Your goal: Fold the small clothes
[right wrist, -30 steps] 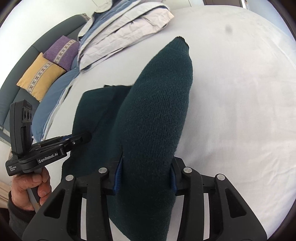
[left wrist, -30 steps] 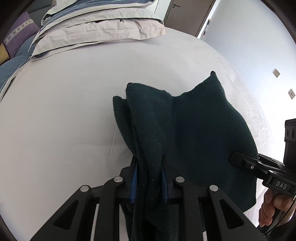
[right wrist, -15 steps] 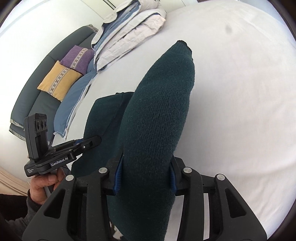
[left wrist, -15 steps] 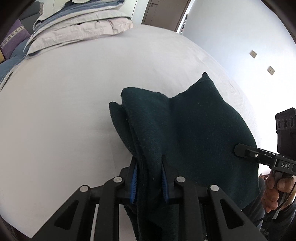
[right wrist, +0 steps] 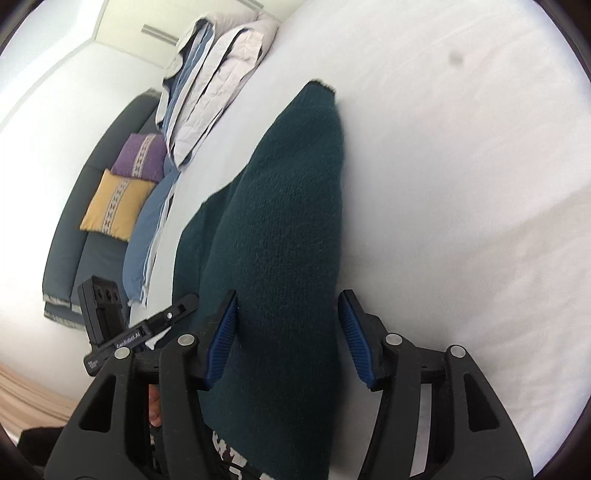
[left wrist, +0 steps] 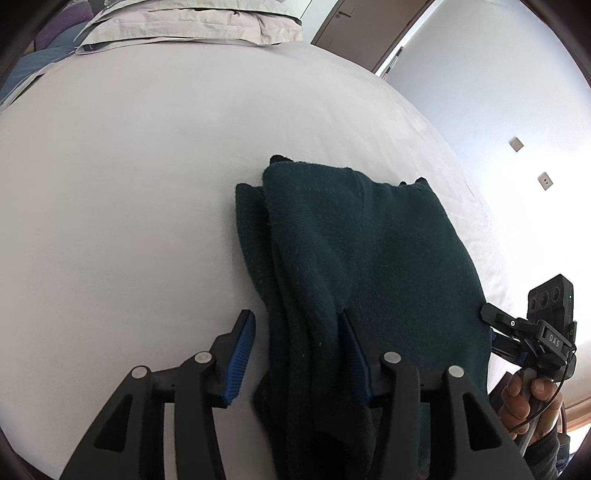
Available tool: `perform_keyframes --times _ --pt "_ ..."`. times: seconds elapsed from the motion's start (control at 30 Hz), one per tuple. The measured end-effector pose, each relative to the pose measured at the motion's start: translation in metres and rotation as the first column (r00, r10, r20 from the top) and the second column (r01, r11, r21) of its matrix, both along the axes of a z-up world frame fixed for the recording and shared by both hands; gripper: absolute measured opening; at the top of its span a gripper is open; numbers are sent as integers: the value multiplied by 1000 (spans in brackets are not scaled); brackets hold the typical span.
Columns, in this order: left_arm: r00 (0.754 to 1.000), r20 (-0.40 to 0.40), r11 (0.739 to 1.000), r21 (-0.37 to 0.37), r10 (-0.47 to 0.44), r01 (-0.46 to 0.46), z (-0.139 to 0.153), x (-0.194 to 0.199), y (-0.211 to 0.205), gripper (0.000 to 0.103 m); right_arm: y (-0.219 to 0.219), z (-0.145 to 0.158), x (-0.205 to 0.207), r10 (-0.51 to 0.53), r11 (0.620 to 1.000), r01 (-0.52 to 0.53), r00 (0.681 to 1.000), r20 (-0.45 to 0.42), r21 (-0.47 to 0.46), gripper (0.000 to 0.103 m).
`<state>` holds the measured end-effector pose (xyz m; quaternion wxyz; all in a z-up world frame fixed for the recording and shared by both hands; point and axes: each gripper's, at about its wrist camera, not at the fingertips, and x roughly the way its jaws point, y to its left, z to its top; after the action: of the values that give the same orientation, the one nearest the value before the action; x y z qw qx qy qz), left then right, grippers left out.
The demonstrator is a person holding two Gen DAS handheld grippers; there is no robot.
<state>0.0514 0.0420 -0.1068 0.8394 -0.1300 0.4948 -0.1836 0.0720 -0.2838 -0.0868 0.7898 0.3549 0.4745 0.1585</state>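
Your folded dark-green knit garment [left wrist: 369, 266] lies on the white bed [left wrist: 129, 184], long axis pointing away toward stacked pale bedding [left wrist: 192, 22]. Both the left gripper [left wrist: 297, 354] and right gripper [right wrist: 286, 332] have jaws released around it.

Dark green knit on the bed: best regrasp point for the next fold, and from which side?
Probably the near bunched edge of the dark green knit, entered from the person's side along the bed. There the stacked layers lie between the open jaws of the left hand-held gripper; far corners lie flat.
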Motion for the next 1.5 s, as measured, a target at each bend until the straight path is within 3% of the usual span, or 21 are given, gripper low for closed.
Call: perform_keyframes --times 0.07,0.17,0.23,0.33,0.4,0.43,0.5,0.53,0.6,0.67,0.7,0.77,0.87,0.97,1.07,1.13,1.23,1.33,1.5 --pt "999 24 1000 15 24 -24 5 -13 2 57 -11 9 -15 -54 998 54 999 4 -22 54" --pt "990 129 995 77 60 -70 24 -38 1 68 -20 42 -43 -96 980 106 993 67 -166 55" --pt "972 221 986 125 78 -107 41 -54 -2 87 -30 63 -58 -91 958 123 987 130 -260 55" --pt "920 383 963 210 80 -171 72 -74 -7 103 -19 100 -82 -68 905 161 969 238 -395 60" --pt "867 495 939 268 58 -215 93 -91 -18 103 -6 126 -93 -40 861 192 949 313 -471 64" --pt "839 542 923 296 50 -246 103 -101 -21 103 -2 139 -99 -25 836 213 935 353 -506 71" --pt "808 588 897 330 49 -294 120 -114 -20 103 2 169 -112 -9 786 281 896 444 -551 98" --pt "793 606 880 343 61 -330 128 -120 -22 103 6 186 -120 -2 763 323 867 498 -560 100" --pt "756 650 818 394 75 -419 144 -128 -26 103 20 211 -140 24 722 406 795 606 -561 103" --pt "724 687 781 421 57 -462 155 -133 -25 103 32 230 -149 43 694 443 761 647 -568 103" --pt "721 690 772 424 64 -474 159 -133 -24 103 38 240 -147 48 692 446 756 653 -568 103" --pt "742 665 788 410 86 -458 162 -133 -19 103 43 255 -149 41 713 433 760 649 -552 103" --pt "802 587 843 369 115 -391 153 -119 -12 103 48 264 -151 5 749 410 782 623 -520 103" --pt "867 476 898 305 145 -318 127 -99 -5 103 52 259 -154 25 739 359 830 557 -570 103" --pt "889 417 931 212 189 -298 113 -92 6 103 57 240 -145 48 721 303 876 480 -624 103" --pt "887 413 919 228 208 -322 110 -90 10 103 58 226 -139 40 734 264 902 429 -625 103" --pt "856 462 866 303 232 -398 117 -102 11 103 59 202 -118 25 738 242 923 383 -630 103" --pt "845 471 814 369 252 -449 115 -105 9 103 63 187 -103 26 727 231 932 361 -647 103" --pt "886 410 831 399 215 -387 104 -97 5 103 67 174 -84 19 718 206 949 315 -665 103"
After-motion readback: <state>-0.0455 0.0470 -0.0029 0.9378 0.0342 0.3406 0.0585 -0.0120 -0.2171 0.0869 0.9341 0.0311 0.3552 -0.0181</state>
